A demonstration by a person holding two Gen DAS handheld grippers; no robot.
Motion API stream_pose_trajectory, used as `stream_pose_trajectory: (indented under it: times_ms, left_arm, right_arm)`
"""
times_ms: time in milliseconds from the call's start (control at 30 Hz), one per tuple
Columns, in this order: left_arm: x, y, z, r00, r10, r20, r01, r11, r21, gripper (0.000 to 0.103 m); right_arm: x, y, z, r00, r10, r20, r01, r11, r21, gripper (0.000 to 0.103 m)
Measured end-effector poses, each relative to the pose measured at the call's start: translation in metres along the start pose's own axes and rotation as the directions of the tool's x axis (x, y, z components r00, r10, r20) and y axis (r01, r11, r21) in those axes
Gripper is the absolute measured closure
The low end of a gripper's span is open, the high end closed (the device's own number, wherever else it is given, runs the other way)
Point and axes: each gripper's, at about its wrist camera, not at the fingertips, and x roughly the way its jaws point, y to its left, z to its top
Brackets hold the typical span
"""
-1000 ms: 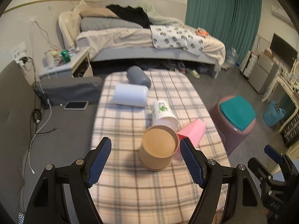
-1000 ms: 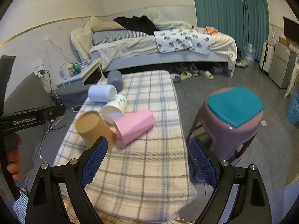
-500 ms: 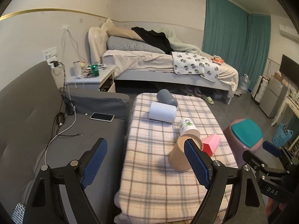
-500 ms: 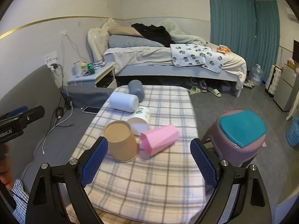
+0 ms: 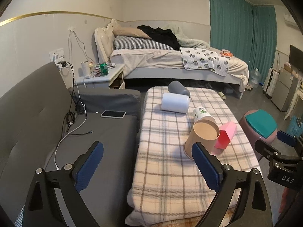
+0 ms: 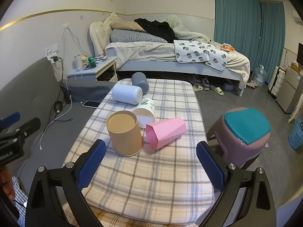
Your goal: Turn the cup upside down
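Note:
A tan cup (image 6: 125, 132) stands upside down, wide end on the plaid table (image 6: 170, 170); it also shows in the left wrist view (image 5: 202, 136). A pink cup (image 6: 166, 132), a white leaf-print cup (image 6: 144, 111), a white cup (image 6: 126, 94) and a grey cup (image 6: 140, 82) lie on their sides behind it. My right gripper (image 6: 149, 162) is open and empty, back from the tan cup near the table's front. My left gripper (image 5: 149, 162) is open and empty, over the table's left edge, left of the tan cup.
A grey sofa (image 5: 37, 123) with a phone (image 5: 113, 114) and cables lies left of the table. A purple stool with a teal seat (image 6: 244, 132) stands to the right. A bed (image 6: 170, 56) and a nightstand (image 6: 90, 70) are behind.
Both grippers have pulled back and up from the tan cup, which stays upside down on the table. The left gripper has shifted left, over the table's edge.

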Motion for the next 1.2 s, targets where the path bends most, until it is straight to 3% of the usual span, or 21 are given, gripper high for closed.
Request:
stream_pose_trajectory:
  times_ms: [400, 1200]
  left_arm:
    - [0.0042, -0.0043, -0.0040, 0.999, 0.021, -0.028, -0.021, 1.000, -0.002, 0.005]
    - [0.0068, -0.0062, -0.0102, 0.999, -0.005, -0.046, 0.005, 1.000, 0.000, 0.005]
  right_arm:
    - [0.0004, 0.0012, 0.0011, 1.000, 0.003, 0.005, -0.003, 1.000, -0.008, 0.006]
    - [0.0017, 0.0063, 0.0020, 1.000, 0.012, 0.004, -0.012, 1.000, -0.023, 0.006]
